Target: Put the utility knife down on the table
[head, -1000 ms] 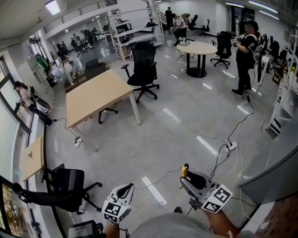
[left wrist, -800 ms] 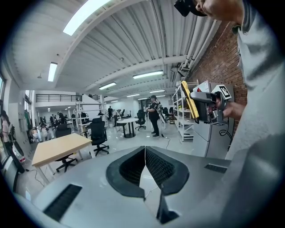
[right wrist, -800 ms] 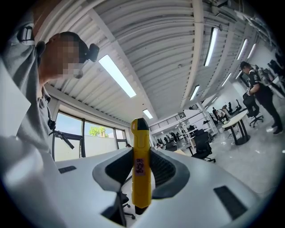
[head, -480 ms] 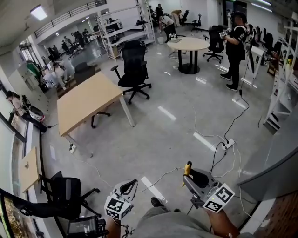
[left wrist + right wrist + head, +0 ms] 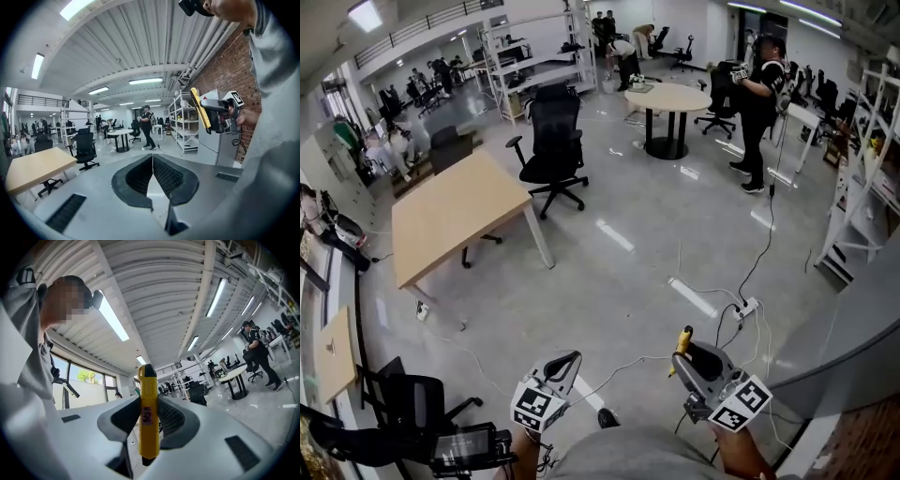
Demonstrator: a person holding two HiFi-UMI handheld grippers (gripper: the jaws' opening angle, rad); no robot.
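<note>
A yellow utility knife [image 5: 148, 416] stands upright between the jaws of my right gripper [image 5: 149, 420], which is shut on it. In the head view the knife [image 5: 682, 341] pokes out of my right gripper [image 5: 686, 356] at the bottom right, held above the floor. The left gripper view also catches the knife [image 5: 200, 110] in the air at the right. My left gripper [image 5: 152, 176] is shut with nothing in it; it shows in the head view [image 5: 565, 361] at the bottom middle. A light wooden table [image 5: 450, 214] stands far off at the left, with nothing on it.
A black office chair [image 5: 551, 150] stands by the table, and another chair [image 5: 403, 412] is at the bottom left. A round table [image 5: 668, 98] and a standing person [image 5: 757, 112] are at the back. Cables and a power strip [image 5: 744, 307] lie on the floor at the right. Shelves [image 5: 862, 159] line the right side.
The view has shifted: the wooden table and chairs slid left and down in the head view. Both grippers keep their places, the right one still holding the knife.
</note>
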